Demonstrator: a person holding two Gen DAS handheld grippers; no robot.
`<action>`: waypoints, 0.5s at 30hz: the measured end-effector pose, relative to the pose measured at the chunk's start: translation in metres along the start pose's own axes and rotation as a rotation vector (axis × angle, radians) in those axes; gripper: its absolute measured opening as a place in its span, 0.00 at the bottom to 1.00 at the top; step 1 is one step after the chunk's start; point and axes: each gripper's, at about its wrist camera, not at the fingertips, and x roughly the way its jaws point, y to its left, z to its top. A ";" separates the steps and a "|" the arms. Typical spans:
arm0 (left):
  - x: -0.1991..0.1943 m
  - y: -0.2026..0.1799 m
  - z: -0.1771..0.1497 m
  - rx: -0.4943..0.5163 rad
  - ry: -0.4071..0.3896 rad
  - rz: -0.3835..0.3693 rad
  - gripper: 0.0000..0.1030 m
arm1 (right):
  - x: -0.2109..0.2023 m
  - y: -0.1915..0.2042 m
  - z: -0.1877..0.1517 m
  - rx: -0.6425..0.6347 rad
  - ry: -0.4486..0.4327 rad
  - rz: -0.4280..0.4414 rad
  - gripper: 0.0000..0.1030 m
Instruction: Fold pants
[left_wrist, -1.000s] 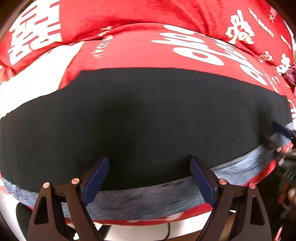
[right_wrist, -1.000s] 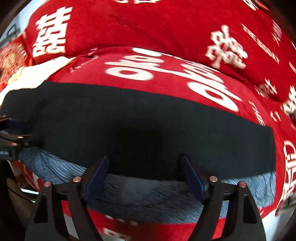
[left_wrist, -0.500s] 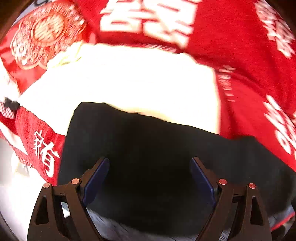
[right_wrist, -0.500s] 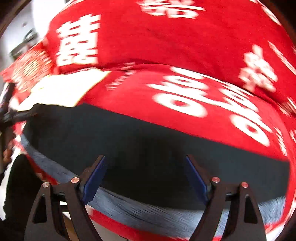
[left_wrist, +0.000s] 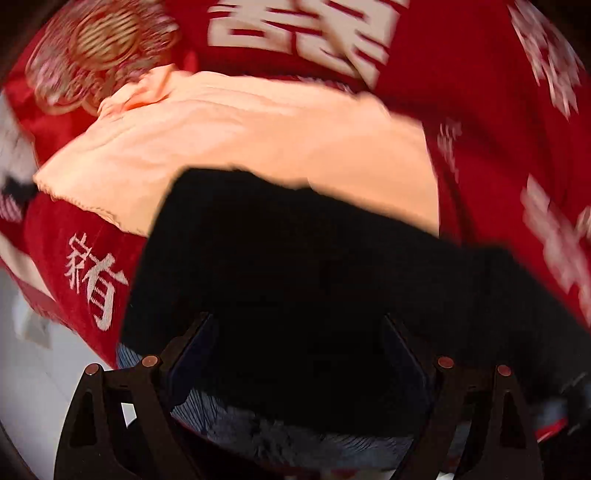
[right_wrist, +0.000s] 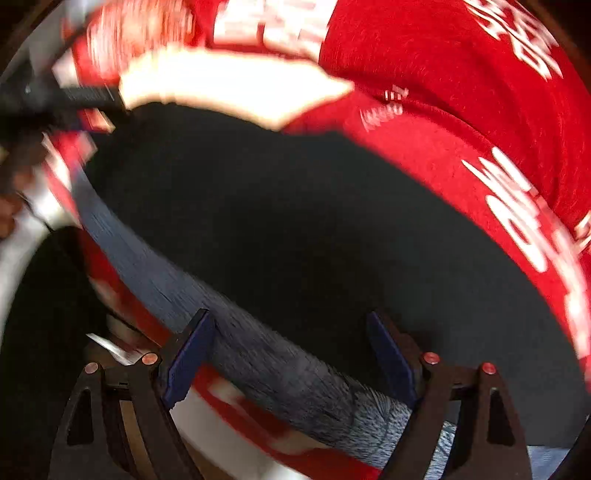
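The black pants (left_wrist: 314, 266) lie flat as a long folded band on a red blanket, with a blue-grey fuzzy lining strip (right_wrist: 258, 350) along the near edge. My left gripper (left_wrist: 295, 354) is open, its jaws wide apart over the left end of the pants. My right gripper (right_wrist: 291, 354) is open over the near edge, straddling the lining strip. The pants (right_wrist: 314, 229) fill the right wrist view. The left gripper shows as a dark blurred shape at the far left of the right wrist view (right_wrist: 55, 99).
A red blanket with white characters (left_wrist: 480, 110) covers the surface. A pale peach cloth (left_wrist: 240, 140) lies behind the pants' left end, also in the right wrist view (right_wrist: 229, 81). A white floor (left_wrist: 29, 369) shows past the left edge.
Both grippers have swung left along the pants. The left one went from the middle of the pants to their left end. Both stayed open.
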 end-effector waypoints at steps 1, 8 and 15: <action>0.002 0.002 -0.004 0.001 0.004 0.029 0.88 | 0.000 0.010 -0.005 -0.076 -0.013 -0.054 0.85; -0.012 0.025 0.024 -0.048 -0.063 0.003 0.88 | -0.043 -0.006 -0.014 -0.025 -0.085 0.012 0.85; 0.042 0.061 0.061 -0.189 0.063 0.005 1.00 | -0.027 -0.034 0.063 0.090 -0.195 0.174 0.85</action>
